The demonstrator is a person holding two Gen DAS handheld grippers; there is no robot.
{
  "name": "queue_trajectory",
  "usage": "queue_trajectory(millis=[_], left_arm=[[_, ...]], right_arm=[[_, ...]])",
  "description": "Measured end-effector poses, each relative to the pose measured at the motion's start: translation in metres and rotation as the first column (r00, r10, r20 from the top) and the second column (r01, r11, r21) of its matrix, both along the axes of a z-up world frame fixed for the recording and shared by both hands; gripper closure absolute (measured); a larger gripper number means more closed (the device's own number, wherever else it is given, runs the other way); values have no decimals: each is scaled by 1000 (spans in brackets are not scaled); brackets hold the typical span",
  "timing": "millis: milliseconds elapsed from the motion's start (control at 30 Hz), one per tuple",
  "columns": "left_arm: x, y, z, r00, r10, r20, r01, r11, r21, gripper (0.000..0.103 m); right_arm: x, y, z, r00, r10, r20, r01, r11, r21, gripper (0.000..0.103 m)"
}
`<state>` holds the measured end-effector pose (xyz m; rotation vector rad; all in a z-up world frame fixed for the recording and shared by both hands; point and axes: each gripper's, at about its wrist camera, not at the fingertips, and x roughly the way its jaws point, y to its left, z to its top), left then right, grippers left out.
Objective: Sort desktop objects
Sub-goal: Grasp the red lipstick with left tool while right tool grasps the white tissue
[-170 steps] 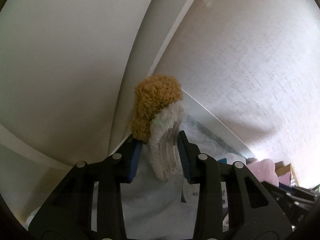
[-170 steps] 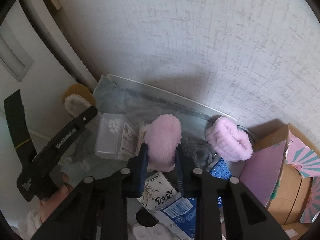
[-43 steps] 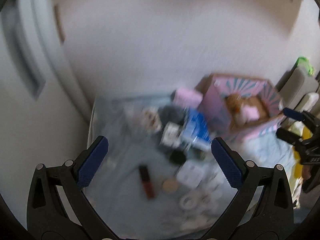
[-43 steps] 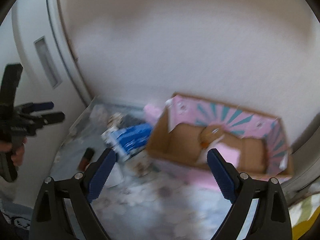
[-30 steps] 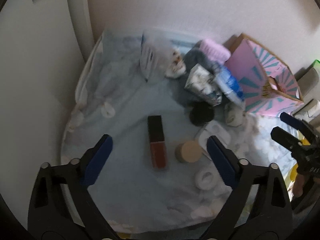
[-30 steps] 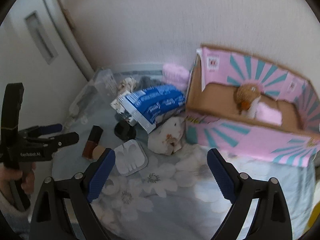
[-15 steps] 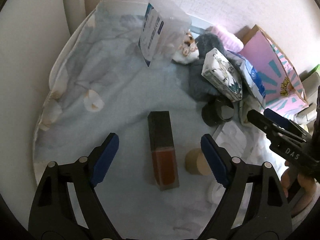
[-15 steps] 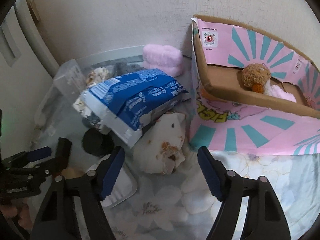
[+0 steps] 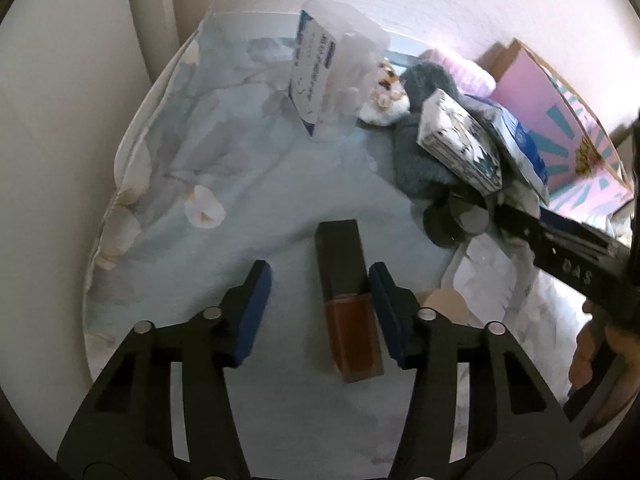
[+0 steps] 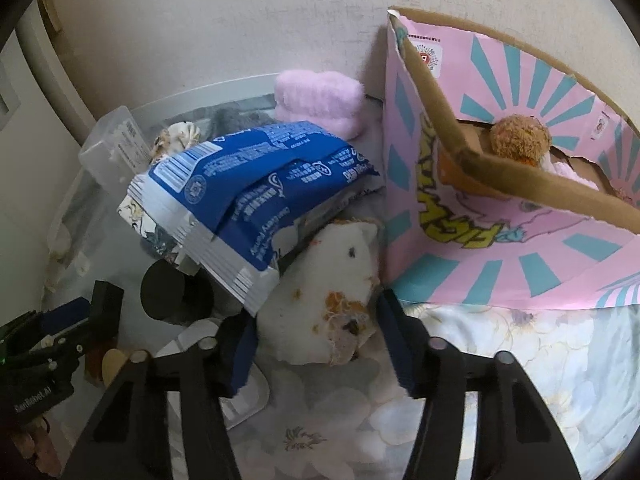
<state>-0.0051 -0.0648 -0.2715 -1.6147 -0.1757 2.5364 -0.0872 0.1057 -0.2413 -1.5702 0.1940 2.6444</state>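
The left gripper [image 9: 318, 308], fingers spread, straddles the lip-gloss tube [image 9: 347, 300] at lower centre of the desk off-centre, so closing may skid it sideways. The right gripper [image 10: 316, 344], likewise spread around the white plush toy [image 10: 324, 304] at centre frame, risks snagging the blue packet [image 10: 248, 200] overlapping it.

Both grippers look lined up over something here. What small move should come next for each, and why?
Probably close both. The left gripper is open with the dark-capped bottle lying between its fingers, close to one pad, on the floral cloth. The right gripper is open around the white plush toy, beside the pink box. Neither is gripped yet.
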Motion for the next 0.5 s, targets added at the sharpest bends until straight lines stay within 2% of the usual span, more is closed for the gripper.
queue_trajectory(millis=[200, 367, 500], left_arm=[[8, 14, 0, 999, -44, -16, 43, 997, -66, 61], [9, 22, 1, 996, -83, -26, 80, 992, -100, 77], [11, 28, 4, 994, -101, -41, 95, 987, -132, 83]], right_arm=[[-2, -4, 0, 1000, 9, -6, -9, 1000, 24, 57], [1, -3, -1, 1000, 11, -14, -11, 999, 31, 63], [3, -3, -1, 1000, 18, -19, -18, 999, 39, 65]])
